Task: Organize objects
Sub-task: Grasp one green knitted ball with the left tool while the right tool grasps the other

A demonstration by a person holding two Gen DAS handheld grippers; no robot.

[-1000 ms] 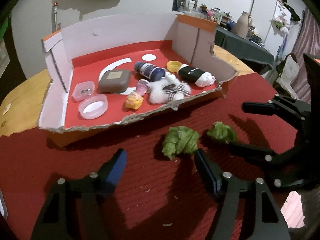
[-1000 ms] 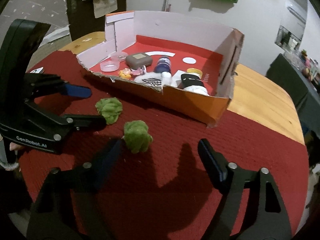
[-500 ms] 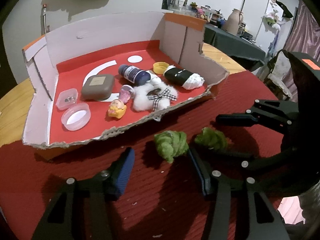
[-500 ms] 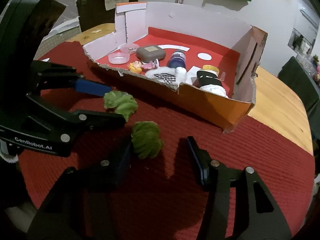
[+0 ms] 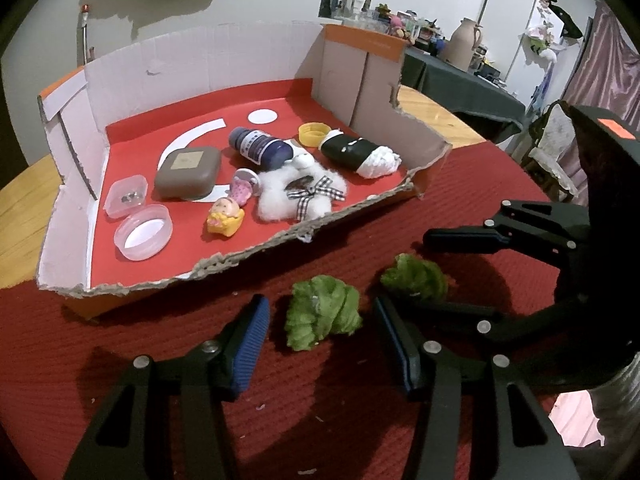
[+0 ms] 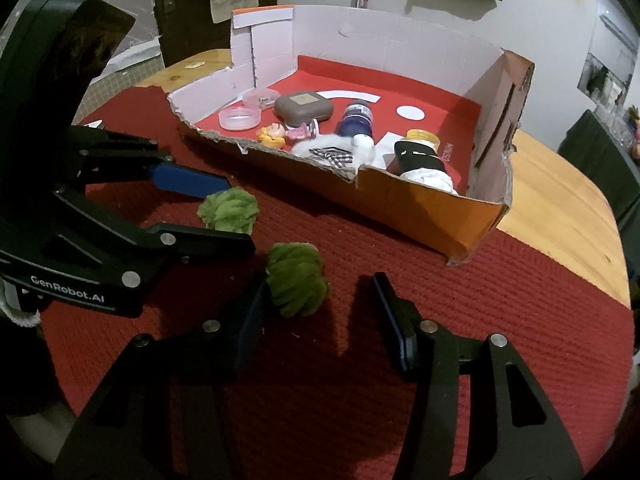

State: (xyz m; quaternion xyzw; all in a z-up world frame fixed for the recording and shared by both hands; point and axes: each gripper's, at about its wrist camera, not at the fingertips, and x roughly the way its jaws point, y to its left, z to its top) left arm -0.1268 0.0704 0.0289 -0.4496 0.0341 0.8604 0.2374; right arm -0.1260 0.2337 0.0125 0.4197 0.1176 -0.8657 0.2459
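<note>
Wooden table [image 6: 560, 216], clay jug [image 5: 466, 44]

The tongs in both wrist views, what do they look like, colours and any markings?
Both tongs, left and right, are black angular linkages with silver rivets and blue ribbed pads inside the fingers. The left body reads GenRobot.AI in white; the right housing carries an orange sticker. No cables show.

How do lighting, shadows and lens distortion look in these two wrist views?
Left wrist view: strong fisheye bending with dark corners; the left gripper casts hard shadows on the red cloth. Right wrist view: same curvature; a dark shadow lies between the right gripper fingers; the cardboard box stays sharp.
</note>
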